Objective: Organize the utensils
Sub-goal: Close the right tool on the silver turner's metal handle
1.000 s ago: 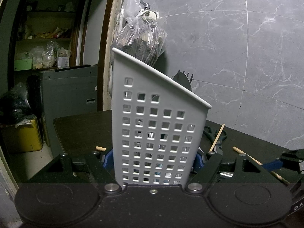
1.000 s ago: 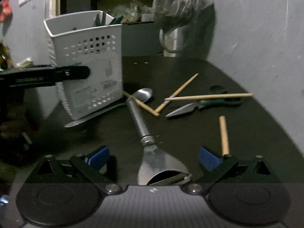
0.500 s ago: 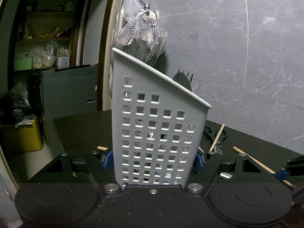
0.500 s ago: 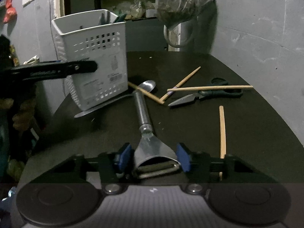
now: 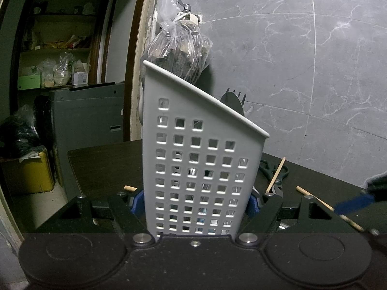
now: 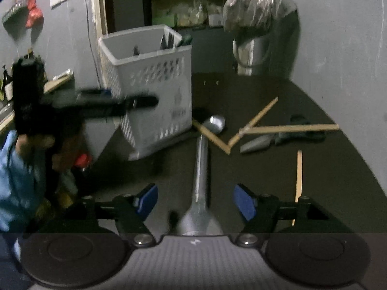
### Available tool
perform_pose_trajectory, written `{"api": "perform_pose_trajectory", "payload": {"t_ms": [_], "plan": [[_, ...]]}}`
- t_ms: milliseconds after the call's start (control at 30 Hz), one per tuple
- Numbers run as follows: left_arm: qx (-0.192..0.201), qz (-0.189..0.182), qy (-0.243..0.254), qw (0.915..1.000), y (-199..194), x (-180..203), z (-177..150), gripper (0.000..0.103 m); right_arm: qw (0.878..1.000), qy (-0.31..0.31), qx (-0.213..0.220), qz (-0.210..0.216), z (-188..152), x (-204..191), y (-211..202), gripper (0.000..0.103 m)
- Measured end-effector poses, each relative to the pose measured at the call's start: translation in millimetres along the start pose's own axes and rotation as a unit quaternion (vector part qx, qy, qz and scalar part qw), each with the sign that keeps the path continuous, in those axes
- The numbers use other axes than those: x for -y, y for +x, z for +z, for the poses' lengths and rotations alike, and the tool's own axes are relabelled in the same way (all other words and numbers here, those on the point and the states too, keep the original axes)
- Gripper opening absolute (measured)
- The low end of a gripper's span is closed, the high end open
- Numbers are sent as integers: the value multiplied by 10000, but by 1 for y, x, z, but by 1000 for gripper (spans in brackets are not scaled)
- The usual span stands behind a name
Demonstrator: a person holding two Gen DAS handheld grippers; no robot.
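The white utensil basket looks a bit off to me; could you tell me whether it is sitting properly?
No: the white basket is tipped, one bottom edge lifted off the dark table, clamped in the left gripper.

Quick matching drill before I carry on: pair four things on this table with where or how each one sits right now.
Things:
1. white perforated plastic caddy
2. grey metal peeler with a round handle
3. dark-handled scissors
4. left gripper

States:
A. lying on the dark tabletop beyond the wooden chopsticks
B. shut on the caddy's sides
C. standing, with a fork poking above its rim
D. between the right gripper fingers as they open, pads not touching it

Pairs: 1-C, 2-D, 3-A, 4-B
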State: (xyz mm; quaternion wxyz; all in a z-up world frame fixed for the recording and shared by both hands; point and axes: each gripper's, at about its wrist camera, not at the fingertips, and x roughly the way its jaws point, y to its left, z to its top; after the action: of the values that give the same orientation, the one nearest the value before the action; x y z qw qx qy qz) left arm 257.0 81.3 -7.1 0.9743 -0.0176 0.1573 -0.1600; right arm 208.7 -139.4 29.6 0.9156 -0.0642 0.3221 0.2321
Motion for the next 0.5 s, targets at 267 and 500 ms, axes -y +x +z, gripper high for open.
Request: {"api": "perform_pose_trajectory", "payload": {"t_ms": [267, 500], "plan": [[3, -3, 1, 10000, 0, 0, 0, 77, 9999, -96, -129, -28, 30, 4, 46, 61], [4, -3, -1, 10000, 0, 0, -1, 77, 9989, -61, -454, 65, 34, 5, 78, 50]]}}
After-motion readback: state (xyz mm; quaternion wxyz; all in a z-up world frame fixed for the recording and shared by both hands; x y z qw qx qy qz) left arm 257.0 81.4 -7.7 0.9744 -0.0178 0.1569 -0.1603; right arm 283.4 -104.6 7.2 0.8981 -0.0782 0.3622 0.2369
